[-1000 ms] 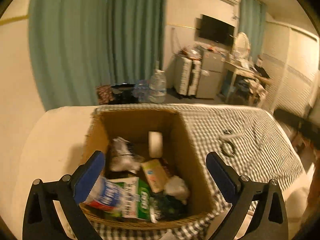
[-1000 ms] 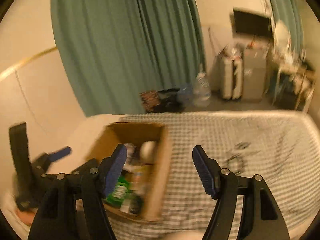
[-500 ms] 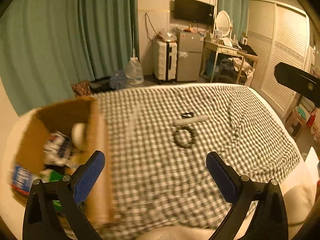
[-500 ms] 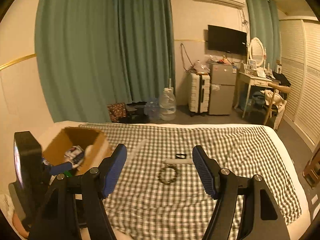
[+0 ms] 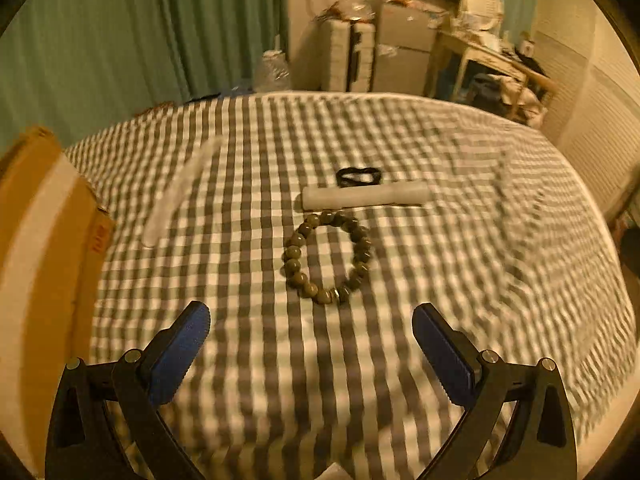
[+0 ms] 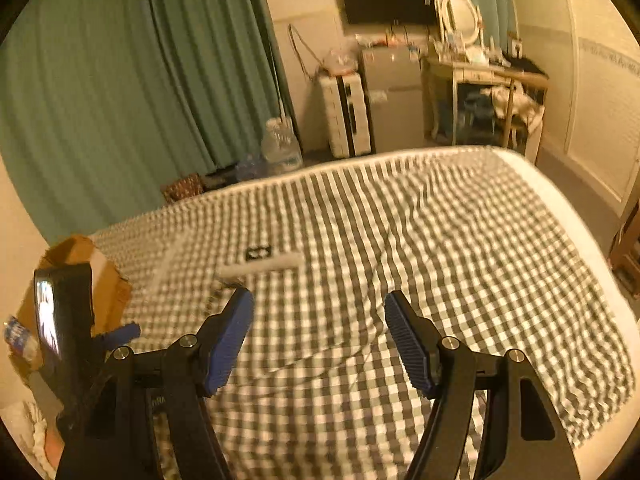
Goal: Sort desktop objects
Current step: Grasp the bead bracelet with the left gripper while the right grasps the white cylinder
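1. Left claw (image 5: pixel 311 330): jaws wide apart, empty, just short of the bracelet (image 5: pixel 327 256).
2. Right claw (image 6: pixel 319 326): likewise spread, holding nothing.
3. Bracelet: flat on the checked bed cover (image 5: pixel 460 240); white tube (image 5: pixel 364 195) touching its far side, black hair tie (image 5: pixel 359 176) beyond.
4. Risk: closing claws may pinch loose cloth or nudge the tube.
5. Cardboard box (image 5: pixel 44 216): left of the bracelet.

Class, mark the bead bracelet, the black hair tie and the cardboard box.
bead bracelet (image 5: pixel 362 247), left wrist view, on a bead of its right side.
black hair tie (image 5: pixel 359 176), left wrist view, on its band.
cardboard box (image 5: pixel 40 240), left wrist view, on its side wall.
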Demonstrator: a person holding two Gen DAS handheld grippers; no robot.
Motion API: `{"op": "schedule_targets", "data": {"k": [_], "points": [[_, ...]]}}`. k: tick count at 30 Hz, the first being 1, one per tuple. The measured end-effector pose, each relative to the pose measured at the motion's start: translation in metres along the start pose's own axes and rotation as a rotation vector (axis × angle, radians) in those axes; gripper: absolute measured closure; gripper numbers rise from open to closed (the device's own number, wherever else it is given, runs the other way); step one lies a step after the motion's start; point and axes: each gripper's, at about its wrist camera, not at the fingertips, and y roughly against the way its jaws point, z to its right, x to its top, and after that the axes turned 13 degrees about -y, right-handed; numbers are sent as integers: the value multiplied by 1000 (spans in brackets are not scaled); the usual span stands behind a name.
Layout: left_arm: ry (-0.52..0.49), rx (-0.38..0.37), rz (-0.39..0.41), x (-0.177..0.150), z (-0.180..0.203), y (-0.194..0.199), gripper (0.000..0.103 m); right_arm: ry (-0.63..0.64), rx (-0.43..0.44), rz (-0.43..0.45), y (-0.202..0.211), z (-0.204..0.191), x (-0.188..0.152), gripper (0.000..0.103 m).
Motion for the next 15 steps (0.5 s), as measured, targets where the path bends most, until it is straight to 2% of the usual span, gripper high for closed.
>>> {"op": "schedule_targets", "data": {"k": [2, 4, 6, 7, 9, 10, 11, 12, 15], "points": [[30, 0, -9, 1, -2, -22, 0, 4, 18, -31, -23, 5, 1, 35], [48, -45, -16, -1, -5, -49, 0, 23, 47, -66, -51, 6, 4, 35], [49, -42, -38, -5, -6, -66, 0, 53, 74, -88, -72, 3, 5, 35], [51, -26, 27, -9, -6, -65, 1, 69, 92, -103, -84, 1, 6, 35], [16, 41, 94, -10, -2, -58, 40, 86, 126, -124, -104, -5, 11, 35], [-43, 79, 120, -7, 3, -56, 81, 100, 144, -133, -116, -8, 15, 35], [-72, 114, 127, -6, 5, -54, 90, 117, 156, -140, -124, -13, 14, 35], [-72, 131, 137, -6, 3, -53, 90, 131, 165, -145, -132, -16, 16, 35], [54, 130, 156, -11, -22, -49, 92, 141, 212, -187, -163, -27, 17, 35]]}}
